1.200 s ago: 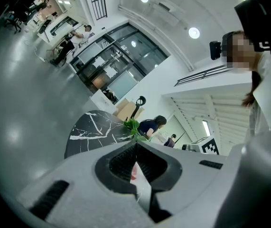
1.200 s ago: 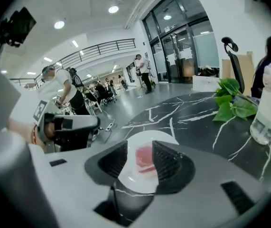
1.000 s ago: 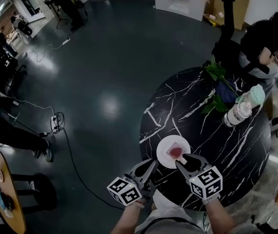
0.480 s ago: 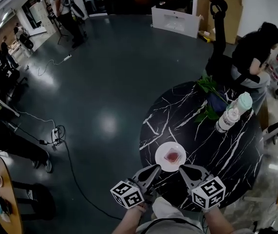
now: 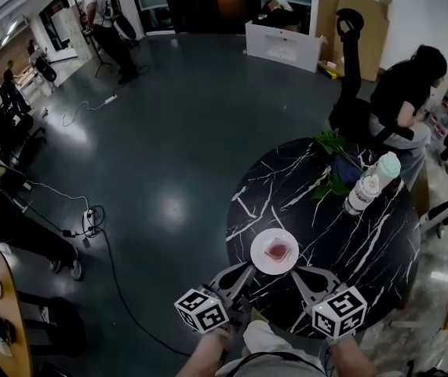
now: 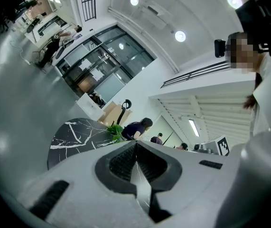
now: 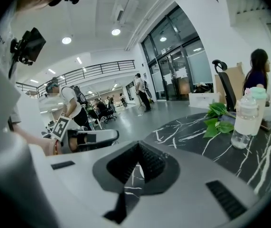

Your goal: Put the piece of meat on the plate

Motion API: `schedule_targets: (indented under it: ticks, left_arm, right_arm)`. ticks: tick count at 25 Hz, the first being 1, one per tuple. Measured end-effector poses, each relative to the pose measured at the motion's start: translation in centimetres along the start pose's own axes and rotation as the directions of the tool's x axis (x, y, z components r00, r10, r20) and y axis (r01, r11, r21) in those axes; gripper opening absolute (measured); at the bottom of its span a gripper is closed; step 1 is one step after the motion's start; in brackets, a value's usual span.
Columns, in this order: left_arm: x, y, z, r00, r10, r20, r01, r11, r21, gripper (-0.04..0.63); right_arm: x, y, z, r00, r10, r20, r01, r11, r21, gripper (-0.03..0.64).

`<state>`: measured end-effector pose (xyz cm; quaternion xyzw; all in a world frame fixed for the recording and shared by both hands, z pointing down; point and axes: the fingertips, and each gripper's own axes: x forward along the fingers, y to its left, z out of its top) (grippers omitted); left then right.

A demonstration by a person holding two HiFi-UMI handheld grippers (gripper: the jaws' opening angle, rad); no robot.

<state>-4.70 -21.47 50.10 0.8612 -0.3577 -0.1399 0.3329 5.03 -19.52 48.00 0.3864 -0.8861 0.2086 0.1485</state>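
The reddish piece of meat (image 5: 277, 250) lies in the middle of a small white plate (image 5: 260, 262) near the front edge of the round black marble table (image 5: 341, 234). Both grippers are held just in front of the plate, clear of it. My left gripper (image 5: 244, 271) is at the plate's lower left and my right gripper (image 5: 295, 272) at its lower right. In the left gripper view, the left gripper (image 6: 136, 145) has its jaws together with nothing between them. The right gripper (image 7: 138, 145) is likewise shut and empty.
At the table's far side stand two bottles (image 5: 362, 193), one with a mint-green cap (image 5: 386, 166), and a leafy green plant (image 5: 332, 144). A person in black (image 5: 400, 93) sits behind the table. Cables (image 5: 90, 203) lie on the dark floor to the left.
The right gripper, open at the plate's edge by the meat, has shut and pulled back. Both grippers have risen and drawn toward me. The meat stays on the plate.
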Motion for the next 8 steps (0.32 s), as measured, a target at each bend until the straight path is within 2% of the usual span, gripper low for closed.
schedule_targets:
  ticks: [8]
  left_arm:
    - [-1.5, 0.5, -0.5, 1.0, 0.016, 0.002, -0.016, 1.0, -0.013, 0.009]
  right_arm:
    - [0.2, 0.7, -0.8, 1.0, 0.001, -0.012, -0.001, 1.0, 0.005, 0.012]
